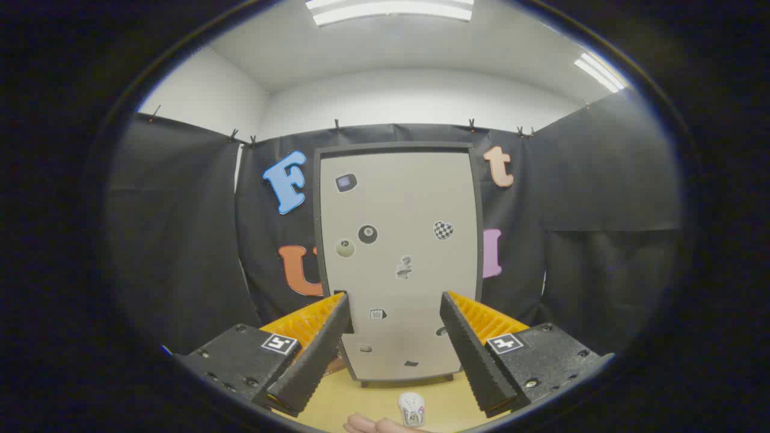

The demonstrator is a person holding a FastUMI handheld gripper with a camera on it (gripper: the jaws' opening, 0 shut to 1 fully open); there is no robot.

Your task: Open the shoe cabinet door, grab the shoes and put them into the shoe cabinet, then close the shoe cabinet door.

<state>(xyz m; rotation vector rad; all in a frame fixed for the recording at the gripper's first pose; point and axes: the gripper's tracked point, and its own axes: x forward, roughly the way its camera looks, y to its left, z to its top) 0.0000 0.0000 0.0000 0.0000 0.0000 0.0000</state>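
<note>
A pale wooden floor (pixel 448 400) runs through a booth hung with black cloth, under white upper walls and ceiling lights (pixel 390 10).

Nearest, at the foot of the view, part of a hand (pixel 370 425) shows on the floor. Just beside it stands a small white shoe (pixel 412 409), toe-on to the camera, low between the two fingers and well short of their tips.

The gripper (pixel 394 299) is spread wide, with nothing between its fingers. The left finger (pixel 319 346) and the right finger (pixel 469 349) angle in toward each other, ridged inner faces turned inward, touching nothing. Each sits on a dark block bearing a small square marker.

Beyond the fingers stands the cabinet (pixel 398 264), upright on the floor, its back to the cloth wall. Its door (pixel 415 198) is a light grey panel in a dark frame, shut flush. Stickers are scattered over it: a dark ball (pixel 367 234) beside a pale ball (pixel 345 248), a chequered heart (pixel 443 230) to the right, a small dark square (pixel 346 182) near the top left, and several smaller ones lower down that are too small to make out. The left fingertip overlaps the door's lower left edge in the view; whether it touches cannot be told.

The shoe is outside the cabinet, on the floor in front of it.
</note>
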